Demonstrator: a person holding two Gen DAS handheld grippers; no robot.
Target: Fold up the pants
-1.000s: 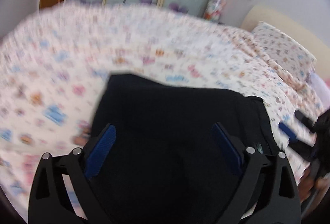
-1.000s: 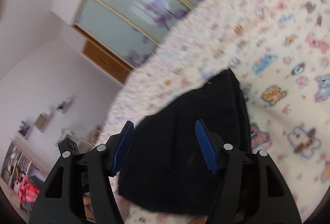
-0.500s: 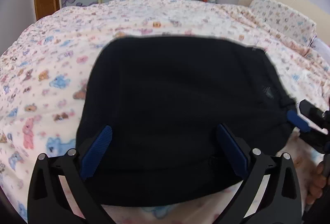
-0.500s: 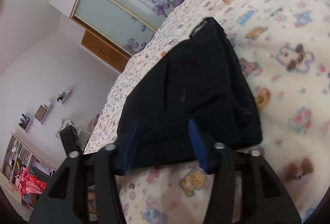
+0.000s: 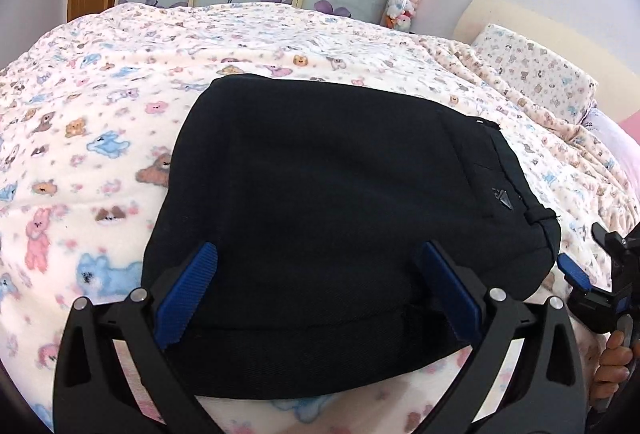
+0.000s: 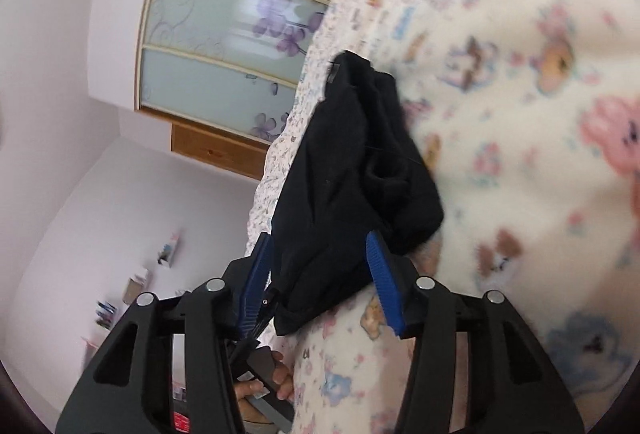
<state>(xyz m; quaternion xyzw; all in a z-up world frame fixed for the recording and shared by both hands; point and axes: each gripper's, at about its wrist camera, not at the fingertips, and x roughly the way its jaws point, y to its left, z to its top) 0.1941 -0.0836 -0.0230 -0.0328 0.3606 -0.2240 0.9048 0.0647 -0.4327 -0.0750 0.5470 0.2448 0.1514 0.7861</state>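
While the left gripper (image 5: 316,286) gapes wide, folded pants (image 5: 340,218) lie beneath it.

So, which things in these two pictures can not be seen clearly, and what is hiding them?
- Left wrist view: the near hem of the black pants is partly behind the left gripper.
- Left wrist view: the right gripper is cut off by the frame edge.
- Right wrist view: the blanket print is blurred.
- Right wrist view: whether the pads touch the pants is unclear.
- Shelf items: too small and blurred.
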